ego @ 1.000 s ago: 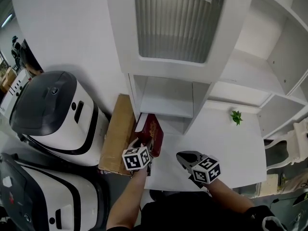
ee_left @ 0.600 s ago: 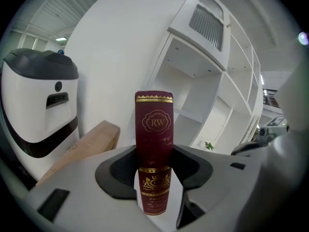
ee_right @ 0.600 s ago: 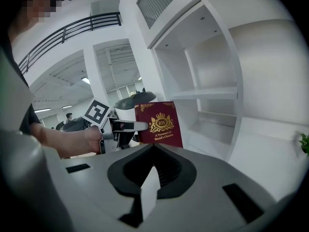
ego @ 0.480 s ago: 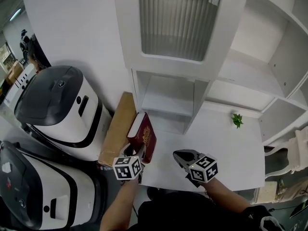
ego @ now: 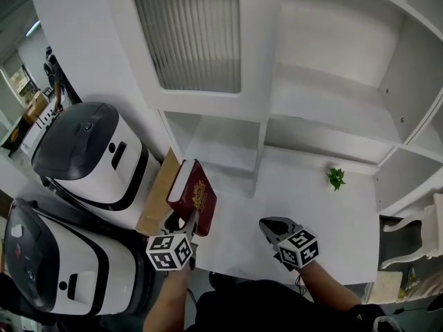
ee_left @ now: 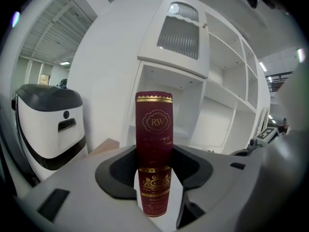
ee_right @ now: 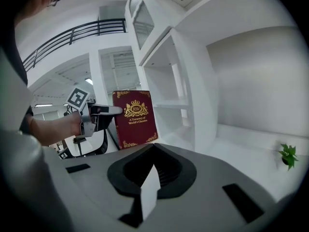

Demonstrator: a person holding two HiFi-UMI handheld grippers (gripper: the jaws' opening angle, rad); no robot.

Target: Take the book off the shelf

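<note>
The dark red book point(ego: 192, 198) with gold lettering is out in the air in front of the white shelf unit point(ego: 228, 144), over the desk's left edge. My left gripper point(ego: 188, 221) is shut on its lower end. In the left gripper view the book's spine point(ee_left: 154, 149) stands upright between the jaws. The right gripper view shows its front cover point(ee_right: 135, 120) with the left gripper point(ee_right: 104, 112) clamped on its edge. My right gripper point(ego: 272, 227) hovers over the white desk point(ego: 325, 220), jaws together with nothing in them point(ee_right: 149, 187).
A small green plant point(ego: 336, 178) stands on the desk at the right point(ee_right: 288, 156). A cardboard box point(ego: 156, 199) leans beside the shelf's left side. Two white-and-black machines point(ego: 83, 151) point(ego: 55, 254) sit further left. A ribbed-glass cabinet door point(ego: 190, 33) hangs above.
The left gripper has drawn the book away from the lower shelf compartment, leftward and toward me. The right gripper has stayed roughly in place over the desk.
</note>
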